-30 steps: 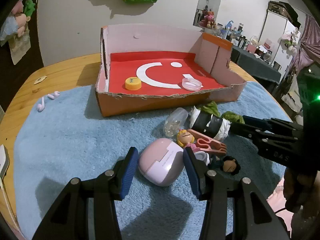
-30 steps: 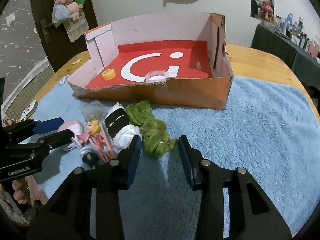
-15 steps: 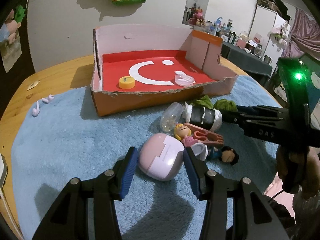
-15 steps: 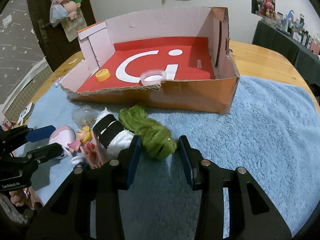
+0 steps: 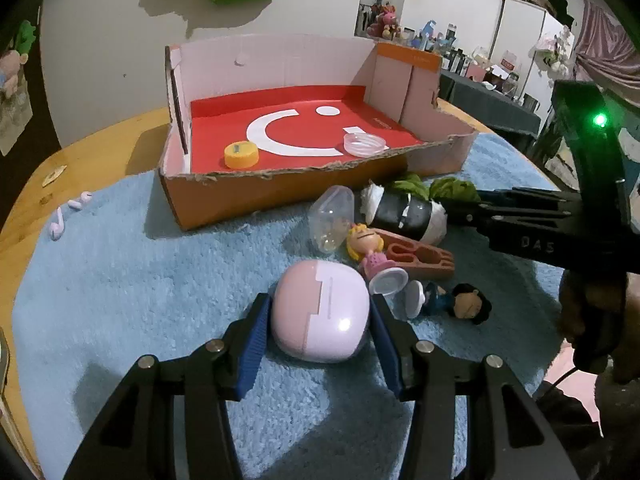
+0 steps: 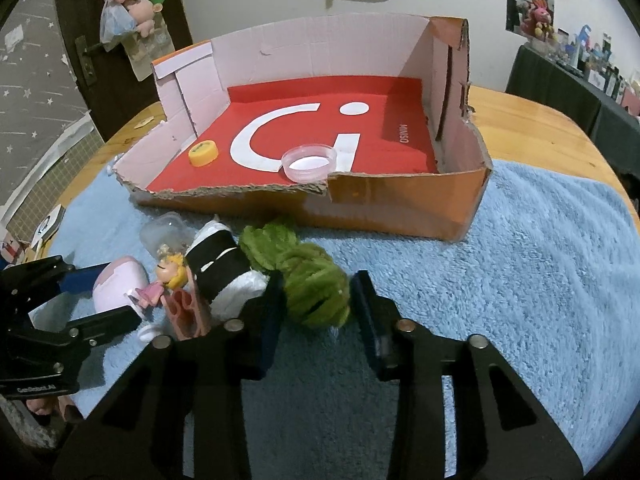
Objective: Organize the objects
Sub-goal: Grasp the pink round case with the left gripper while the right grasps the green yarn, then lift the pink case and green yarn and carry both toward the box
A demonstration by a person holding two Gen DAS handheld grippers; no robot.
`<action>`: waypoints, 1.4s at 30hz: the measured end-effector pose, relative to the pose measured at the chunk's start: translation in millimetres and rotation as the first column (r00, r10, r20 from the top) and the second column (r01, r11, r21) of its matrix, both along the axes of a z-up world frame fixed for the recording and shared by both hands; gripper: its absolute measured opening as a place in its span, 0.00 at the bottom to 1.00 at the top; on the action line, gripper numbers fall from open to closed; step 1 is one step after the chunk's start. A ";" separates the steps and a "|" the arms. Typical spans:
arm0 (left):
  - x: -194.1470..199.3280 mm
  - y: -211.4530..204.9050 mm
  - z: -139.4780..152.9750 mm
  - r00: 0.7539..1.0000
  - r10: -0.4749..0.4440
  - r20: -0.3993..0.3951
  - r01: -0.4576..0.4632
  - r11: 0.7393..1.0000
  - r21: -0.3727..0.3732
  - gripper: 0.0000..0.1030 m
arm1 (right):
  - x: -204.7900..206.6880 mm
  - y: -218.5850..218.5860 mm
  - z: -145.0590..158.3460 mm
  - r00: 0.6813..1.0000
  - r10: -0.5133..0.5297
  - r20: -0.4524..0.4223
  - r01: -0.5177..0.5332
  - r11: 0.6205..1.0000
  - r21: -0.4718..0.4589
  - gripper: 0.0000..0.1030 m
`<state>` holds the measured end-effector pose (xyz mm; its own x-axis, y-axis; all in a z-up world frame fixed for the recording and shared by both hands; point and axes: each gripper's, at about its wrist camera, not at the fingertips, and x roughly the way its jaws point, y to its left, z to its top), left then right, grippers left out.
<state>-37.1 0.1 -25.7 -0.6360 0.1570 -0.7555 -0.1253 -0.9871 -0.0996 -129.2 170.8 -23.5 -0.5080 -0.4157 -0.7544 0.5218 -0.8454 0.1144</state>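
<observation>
Your left gripper has the pink earbud case between its blue pads: both pads sit against its rounded flanks, so you are pinching it where it lies on the blue towel, in front of the cardboard box. Your right gripper is closing around the green knitted piece; the near end of that soft bundle is between the jaws, the left pad already touching it and the right pad apparently just short of it. The bundle lies on the towel just in front of the box wall, its far end against the black-and-white roll. Let the right jaws finish squeezing before you lift, since yarn like this likely compresses and could slip from a shallow hold. Lift straight up so it does not drag the roll, the blonde figurine or the brown clip that crowd beside it. For the case, keep the squeeze centred on its widest part; the shell looks smooth and could squirt forward. Carry each item over the torn front wall and set it on the red floor away from the yellow cap and the clear lid.
</observation>
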 end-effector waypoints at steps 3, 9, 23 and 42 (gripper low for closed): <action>0.5 1.1 -0.1 1.000 0.006 -0.004 -0.006 1.000 -0.010 0.49 | 0.8 2.6 0.7 1.000 0.004 0.008 -0.004 1.000 -0.022 0.24; 3.6 1.8 0.2 1.000 0.027 -0.010 -0.027 1.000 -0.001 0.49 | 8.7 5.1 5.3 1.000 0.014 0.000 -0.014 0.999 -0.037 0.24; 16.3 0.1 9.2 0.996 0.079 -0.030 -0.078 0.997 0.013 0.48 | 42.2 4.8 20.0 0.996 0.085 -0.006 -0.085 0.993 -0.087 0.24; 13.3 -5.0 29.5 0.991 0.108 -0.083 -0.103 0.993 0.060 0.48 | 52.2 -4.2 34.2 0.993 0.113 -0.035 -0.116 0.987 -0.110 0.24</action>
<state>-23.8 -5.0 3.8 -0.7132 0.1262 -0.6895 -0.0315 -0.9884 -0.1484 -77.0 166.6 10.8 -0.4727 -0.5529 -0.6862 0.6188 -0.7627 0.1883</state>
